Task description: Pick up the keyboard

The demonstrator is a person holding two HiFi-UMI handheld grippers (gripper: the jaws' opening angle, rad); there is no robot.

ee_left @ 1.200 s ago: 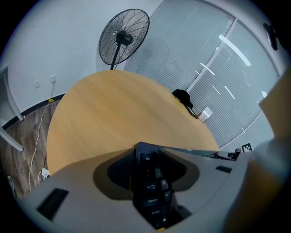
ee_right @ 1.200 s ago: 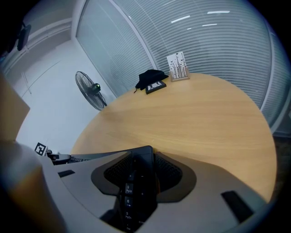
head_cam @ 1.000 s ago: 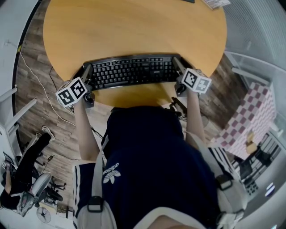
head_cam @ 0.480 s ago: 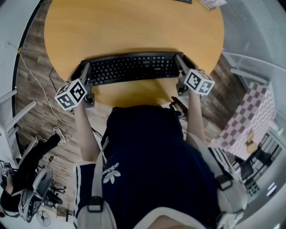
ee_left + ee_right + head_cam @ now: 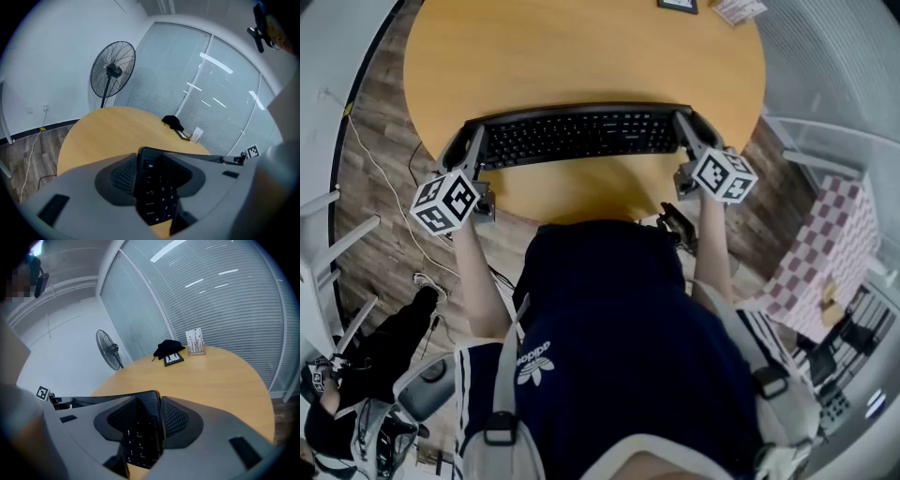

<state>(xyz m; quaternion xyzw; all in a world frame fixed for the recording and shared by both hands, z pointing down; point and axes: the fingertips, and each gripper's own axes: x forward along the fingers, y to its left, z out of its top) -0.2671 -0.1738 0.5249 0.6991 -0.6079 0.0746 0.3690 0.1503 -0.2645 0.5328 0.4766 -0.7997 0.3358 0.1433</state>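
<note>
A black keyboard (image 5: 579,137) lies crosswise over the near part of the round wooden table (image 5: 581,56). My left gripper (image 5: 472,150) is shut on its left end, and my right gripper (image 5: 686,131) is shut on its right end. In the left gripper view the keyboard (image 5: 151,176) stands edge-on between the grey jaws of the left gripper (image 5: 154,187). The right gripper view shows the keyboard (image 5: 149,404) the same way, inside the right gripper (image 5: 143,427). The keyboard seems to be held slightly above the tabletop.
A small picture frame (image 5: 678,5) and a card stand (image 5: 739,9) sit at the table's far edge, with a dark cloth (image 5: 168,347) beside them. A standing fan (image 5: 112,70) is beyond the table. White chair legs (image 5: 319,244) and a floor cable (image 5: 375,159) are at the left.
Both grippers and the keyboard have moved away from the person, farther over the table, still clamped on its two ends.
</note>
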